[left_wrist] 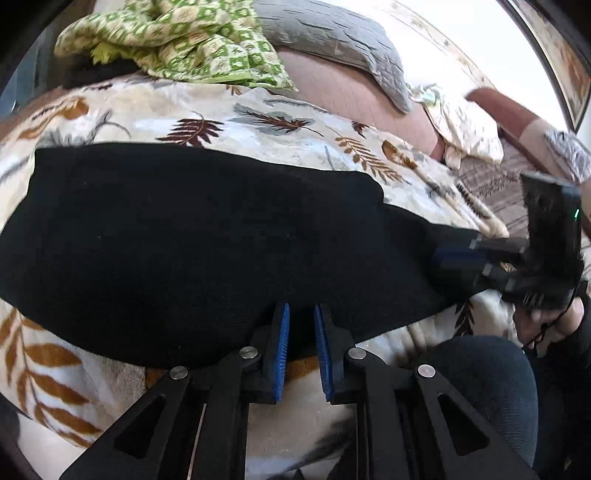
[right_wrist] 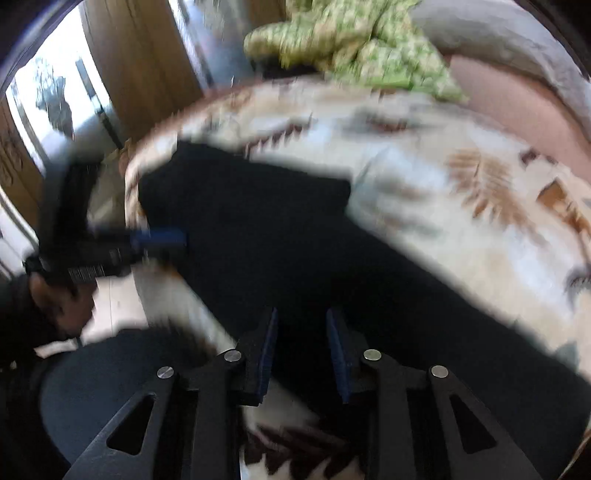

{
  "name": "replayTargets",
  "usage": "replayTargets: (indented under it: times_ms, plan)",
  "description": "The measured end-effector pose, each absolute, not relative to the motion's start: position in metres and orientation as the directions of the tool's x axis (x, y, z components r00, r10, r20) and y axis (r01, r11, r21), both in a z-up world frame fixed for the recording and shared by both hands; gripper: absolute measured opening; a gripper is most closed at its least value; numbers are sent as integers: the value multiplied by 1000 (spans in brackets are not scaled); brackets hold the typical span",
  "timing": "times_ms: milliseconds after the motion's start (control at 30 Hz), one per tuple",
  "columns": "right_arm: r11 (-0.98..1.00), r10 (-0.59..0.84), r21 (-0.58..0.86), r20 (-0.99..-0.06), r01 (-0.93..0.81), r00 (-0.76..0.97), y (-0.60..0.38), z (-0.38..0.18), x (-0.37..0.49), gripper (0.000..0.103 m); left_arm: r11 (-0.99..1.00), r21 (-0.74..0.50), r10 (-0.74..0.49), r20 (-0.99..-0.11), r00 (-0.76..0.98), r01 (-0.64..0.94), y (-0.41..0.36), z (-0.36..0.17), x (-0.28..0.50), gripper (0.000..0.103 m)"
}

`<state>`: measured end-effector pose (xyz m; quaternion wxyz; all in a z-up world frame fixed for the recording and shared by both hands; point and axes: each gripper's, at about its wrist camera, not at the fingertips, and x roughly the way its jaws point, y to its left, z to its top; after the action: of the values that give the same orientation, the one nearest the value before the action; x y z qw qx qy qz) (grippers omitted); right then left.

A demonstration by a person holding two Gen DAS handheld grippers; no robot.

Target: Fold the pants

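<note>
Black pants lie stretched across a cream leaf-print blanket on a bed. My left gripper hovers at the near edge of the pants, its blue pads a narrow gap apart with nothing pinched between them. In the same view the right gripper reaches onto the right end of the pants. The right wrist view is blurred: the pants run diagonally, and my right gripper stands open over them with dark cloth behind the gap. The left gripper shows at the left end of the pants.
A green patterned cloth and a grey pillow lie at the far side of the bed. A person's knee in dark trousers is close at the near right. A wooden door stands beyond the bed's left end.
</note>
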<state>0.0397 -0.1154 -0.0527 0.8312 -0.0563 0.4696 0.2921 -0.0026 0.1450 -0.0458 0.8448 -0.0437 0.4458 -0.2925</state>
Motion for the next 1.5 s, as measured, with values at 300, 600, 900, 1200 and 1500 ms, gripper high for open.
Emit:
replayTargets:
  times_ms: [300, 600, 900, 1200, 1500]
  plan:
    - [850, 304, 76, -879, -522, 367, -35, -83, 119, 30, 833, -341, -530, -718, 452, 435, 150, -52, -4, 16]
    - [835, 434, 173, -790, -521, 433, -18, -47, 122, 48, 822, -397, -560, -691, 456, 407, 158, -57, -2, 15]
    - [864, 267, 35, -878, -503, 396, 13, -78, 131, 65, 825, -404, -560, -684, 467, 396, 169, -41, -3, 15]
    - [931, 216, -33, -751, -363, 624, -136, -11, 57, 67, 869, -468, -456, -625, 634, 163, 243, -3, 84, 26]
    - [787, 235, 588, -569, 189, 788, -375, -4, -30, 69, 872, -487, -375, -729, 573, -49, 262, -29, 108, 16]
